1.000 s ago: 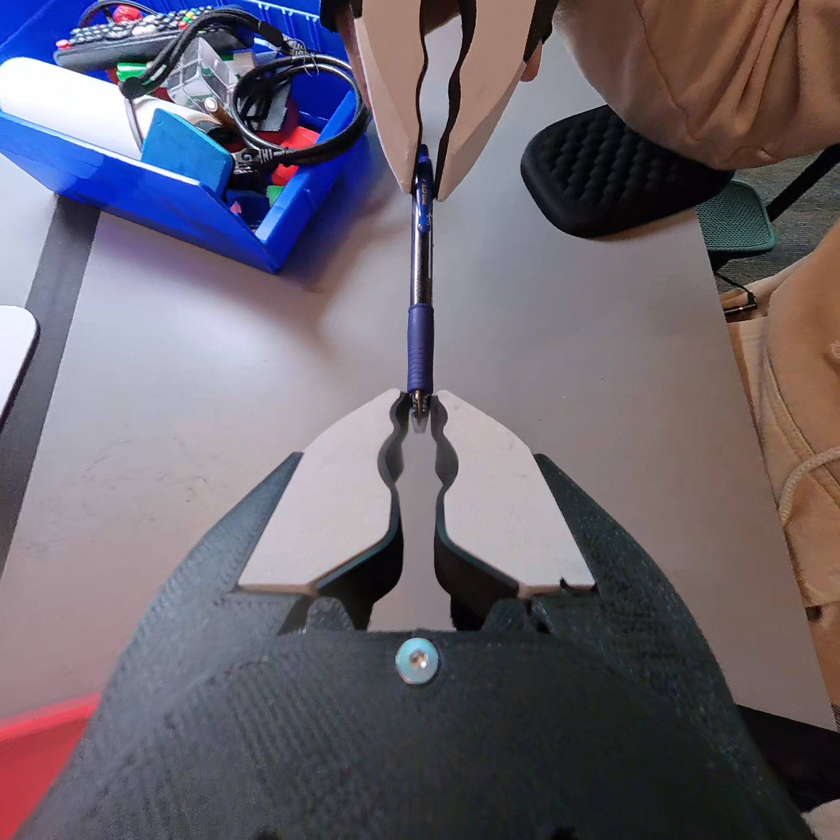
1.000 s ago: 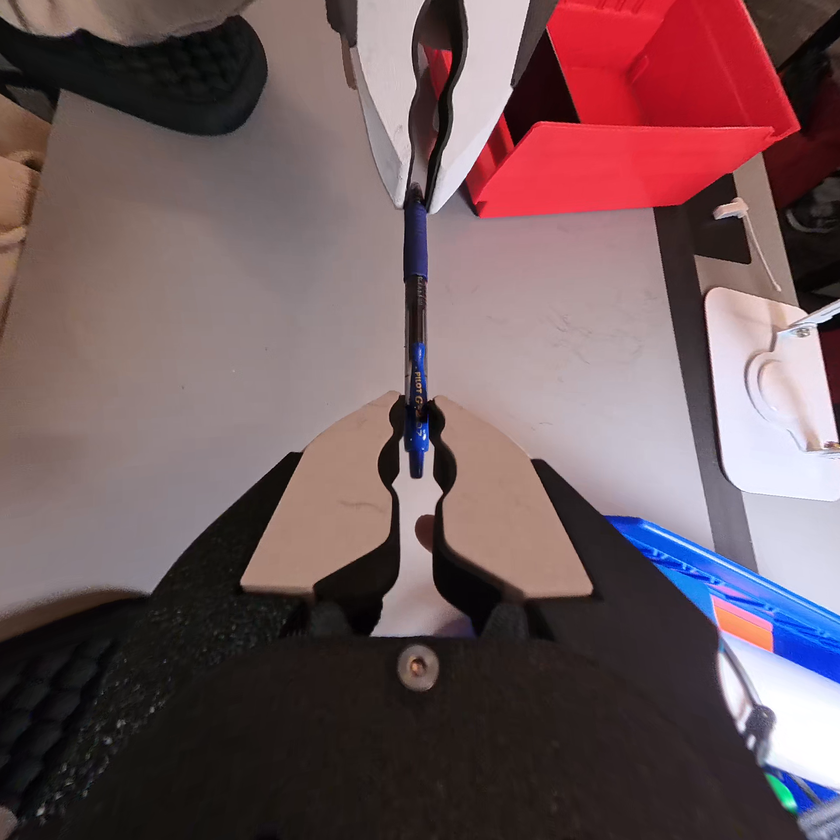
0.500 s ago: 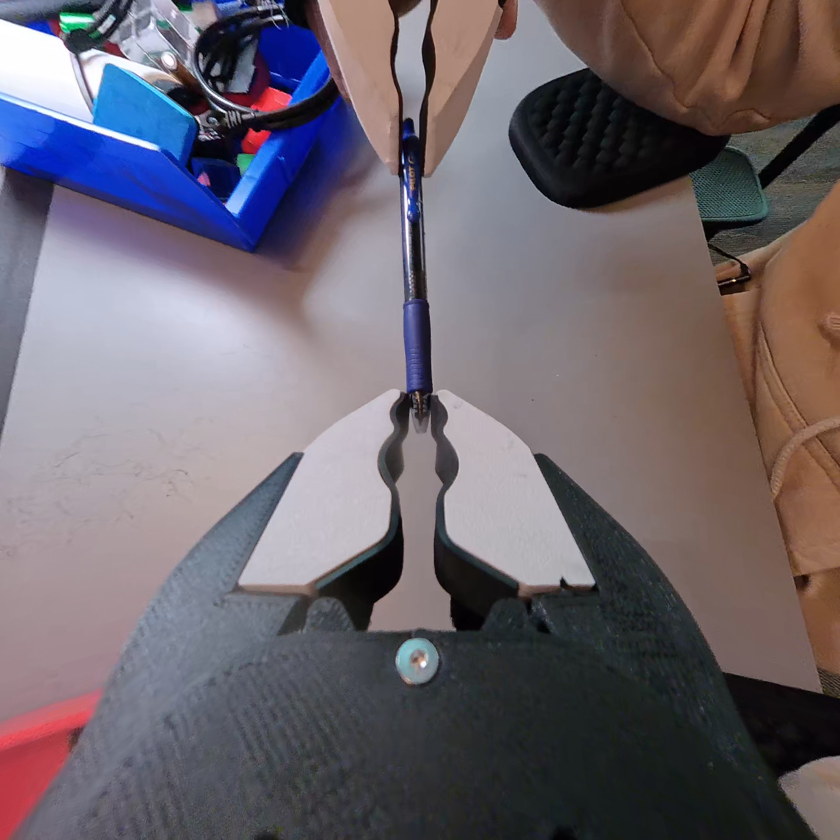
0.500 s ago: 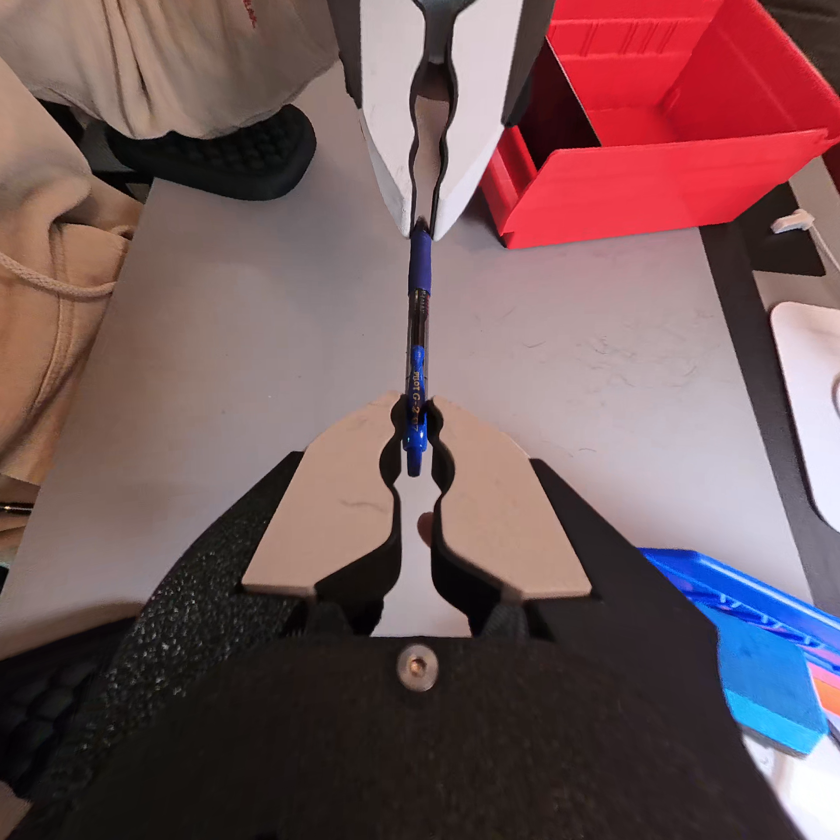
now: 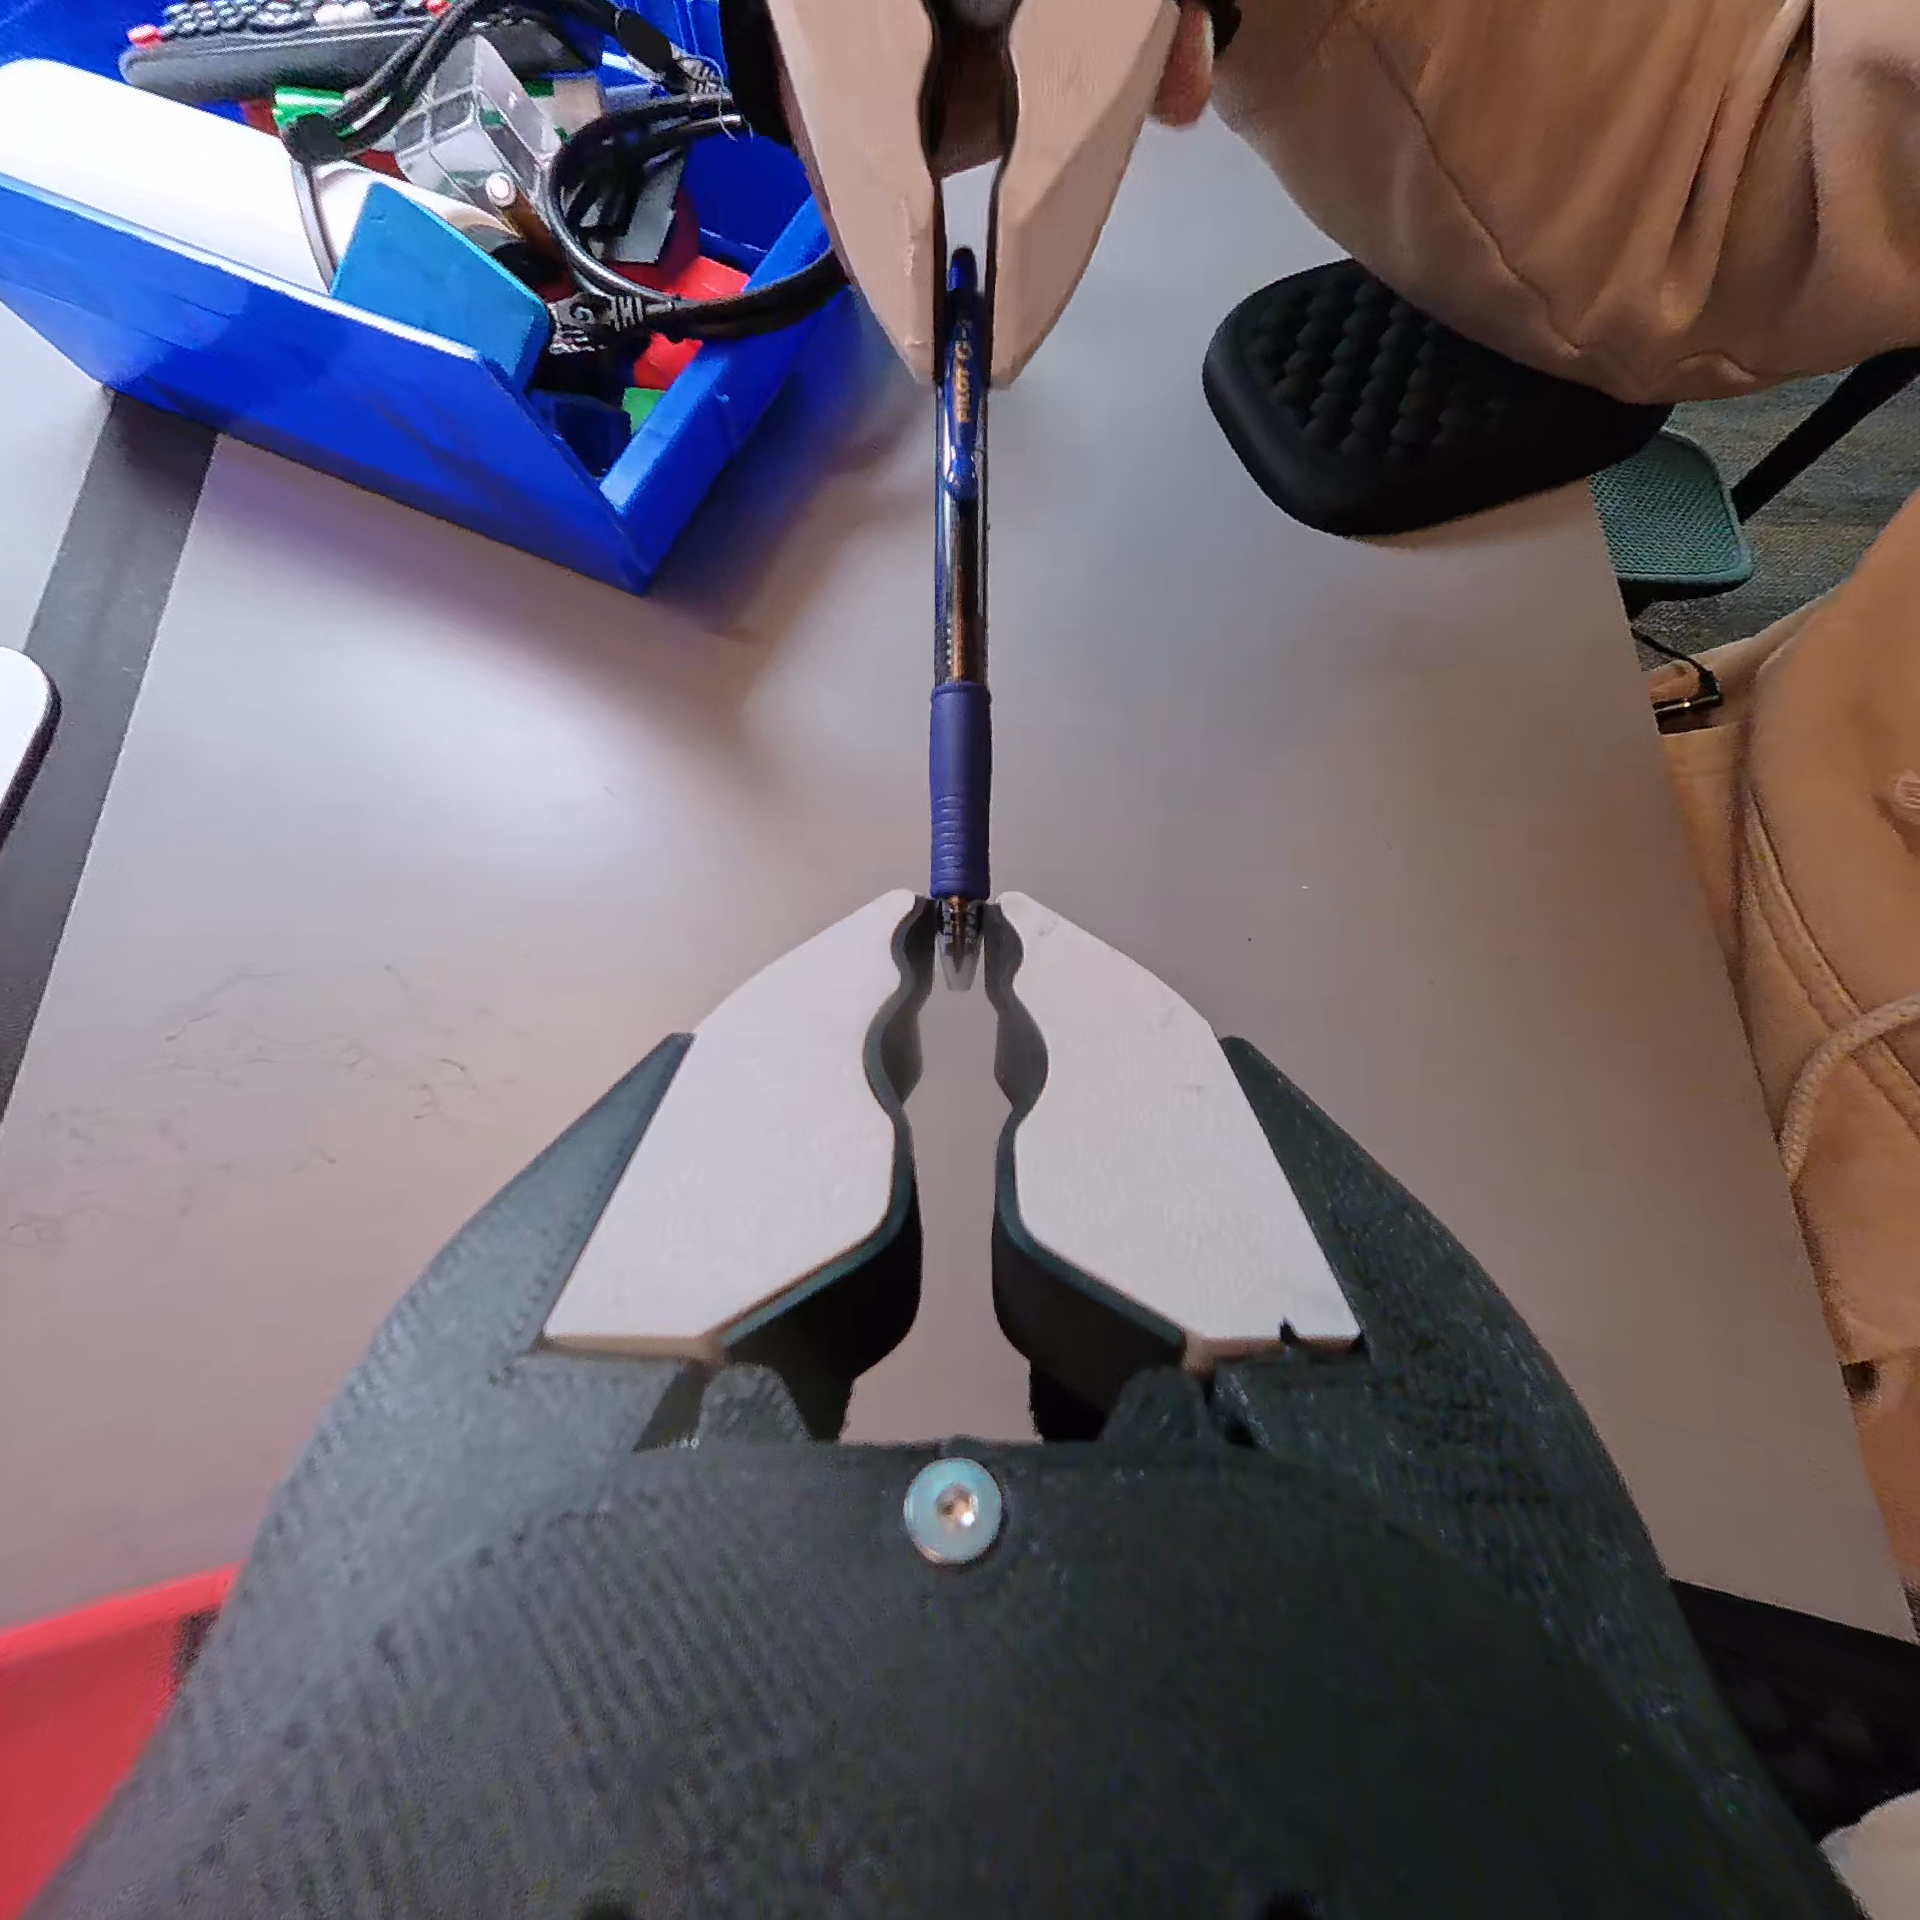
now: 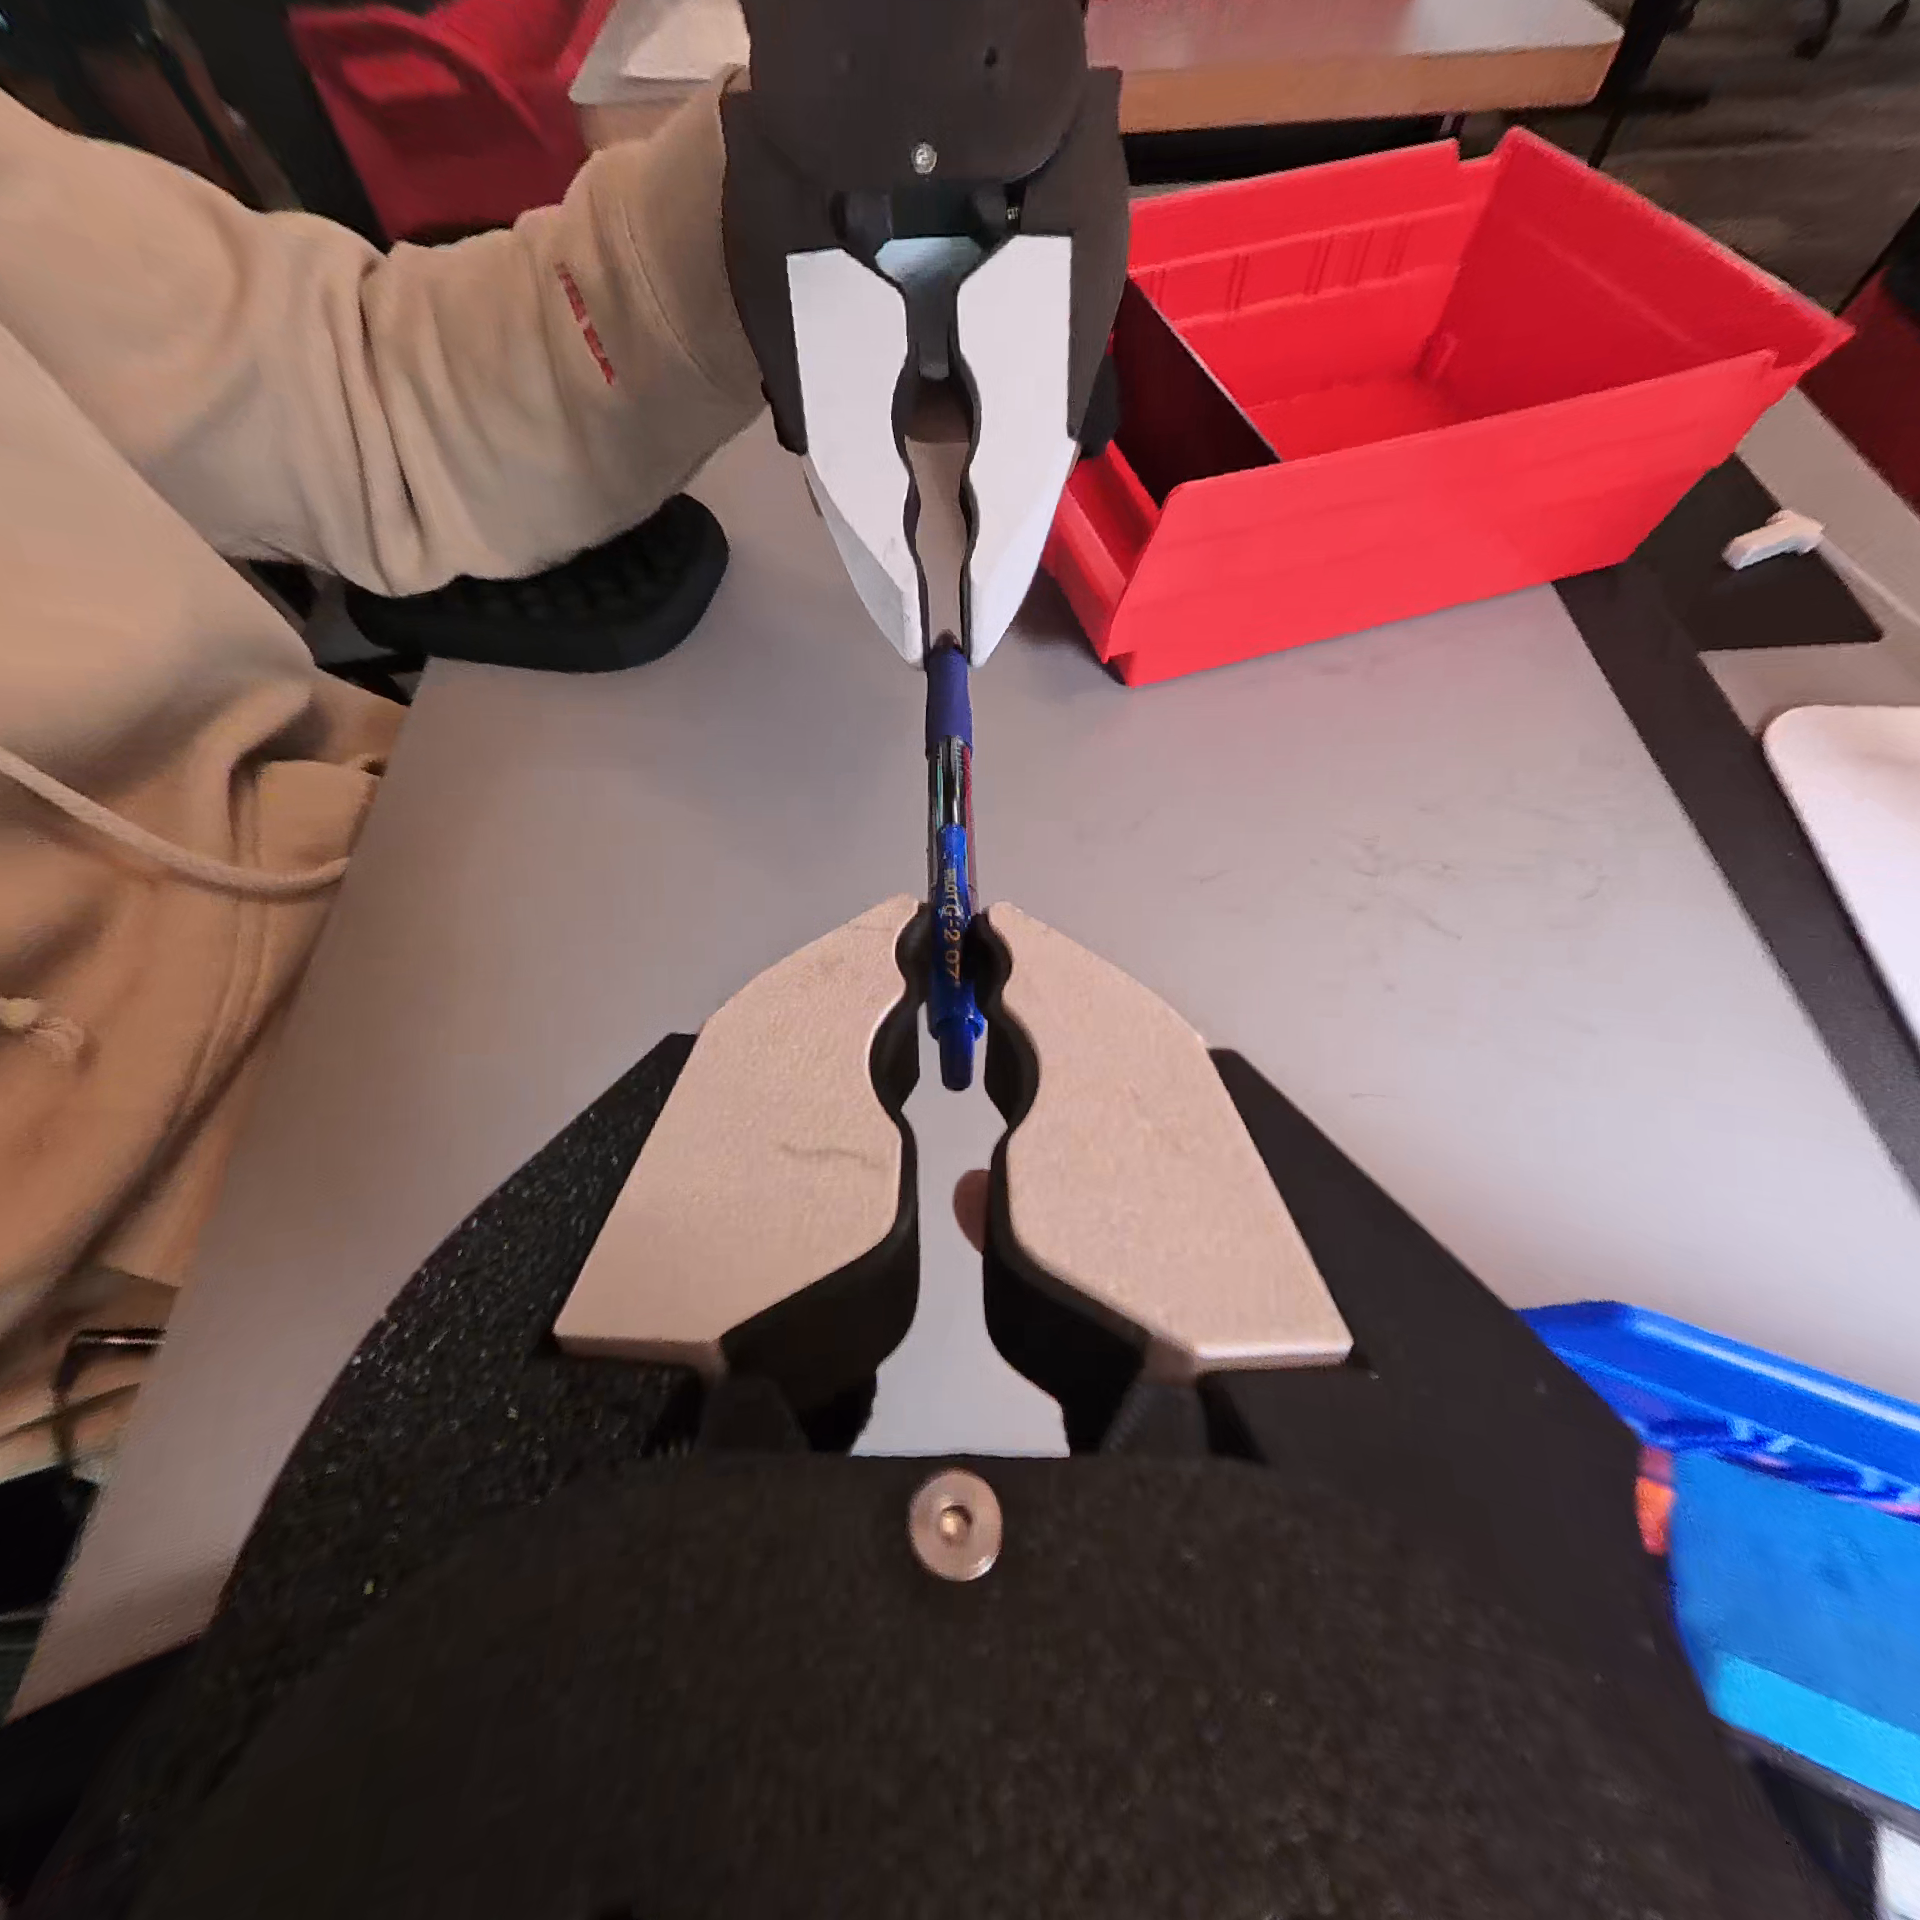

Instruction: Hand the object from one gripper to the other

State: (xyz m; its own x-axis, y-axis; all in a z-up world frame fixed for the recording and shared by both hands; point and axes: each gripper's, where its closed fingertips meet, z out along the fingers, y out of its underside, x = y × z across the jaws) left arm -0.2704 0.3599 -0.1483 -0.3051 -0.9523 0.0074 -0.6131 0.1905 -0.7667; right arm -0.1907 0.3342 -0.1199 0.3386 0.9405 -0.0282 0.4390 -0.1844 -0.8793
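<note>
The left gripper [image 5: 958, 914] was pinched on the writing tip of the blue pen [image 5: 961, 623], and the right gripper [image 6: 951, 935] was pinched on its clip end, so the pen hung level between them, clear of the grey table [image 5: 416, 883]. Both sets of jaws stood narrow, closed on the barrel. Seen from the right wrist, the red bin [image 6: 1455, 499] sat at two o'clock; from the left wrist, the cluttered blue bin [image 5: 312, 384] lay at ten o'clock. By my reckoning the handover was half done: both held, and one still had to let go and draw away.
</note>
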